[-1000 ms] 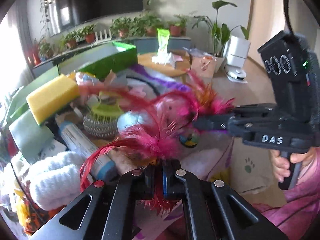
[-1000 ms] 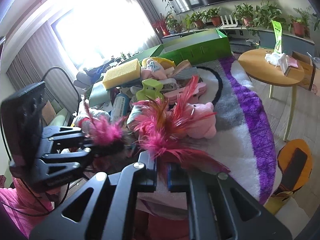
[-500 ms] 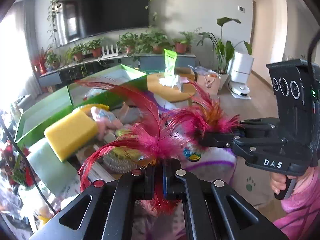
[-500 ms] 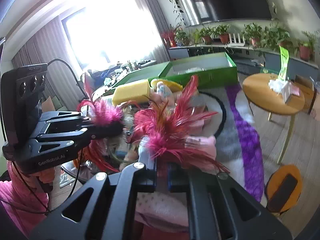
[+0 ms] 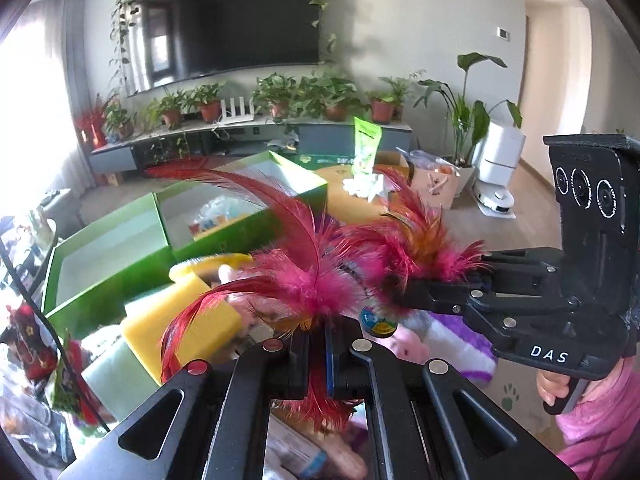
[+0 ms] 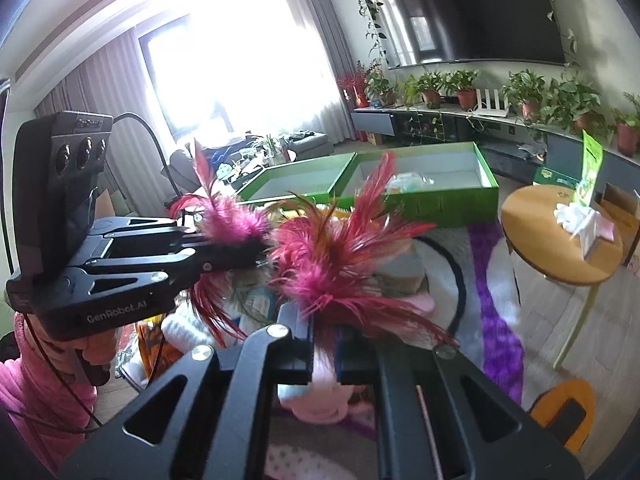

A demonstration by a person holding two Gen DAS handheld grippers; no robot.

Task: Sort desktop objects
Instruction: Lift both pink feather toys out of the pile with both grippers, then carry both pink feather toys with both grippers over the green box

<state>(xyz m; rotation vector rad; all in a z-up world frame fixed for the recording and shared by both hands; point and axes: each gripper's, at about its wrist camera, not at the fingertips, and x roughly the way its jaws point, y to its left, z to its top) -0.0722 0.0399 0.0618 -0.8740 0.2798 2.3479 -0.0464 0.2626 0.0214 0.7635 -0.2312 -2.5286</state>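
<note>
My left gripper (image 5: 326, 350) is shut on a pink and red feather toy (image 5: 304, 284), held above the pile. My right gripper (image 6: 324, 346) is shut on a second pink feather toy (image 6: 332, 264). The two toys are held side by side in the air. The right gripper (image 5: 404, 296) shows at the right of the left wrist view, the left gripper (image 6: 256, 254) at the left of the right wrist view. Two open green boxes (image 5: 108, 252) (image 6: 440, 196) stand beyond the pile; the right one holds a small clear packet (image 6: 408, 180).
Below lies a pile with a yellow sponge (image 5: 180, 320), a pink plush toy (image 6: 320, 392), a white towel roll (image 6: 180, 328) and other items on a white, grey and purple rug (image 6: 496, 320). A round wooden side table (image 6: 560, 236) stands at the right.
Both grippers have risen with their feather toys, lifting away from the pile. The green boxes and the far room have come more into view.
</note>
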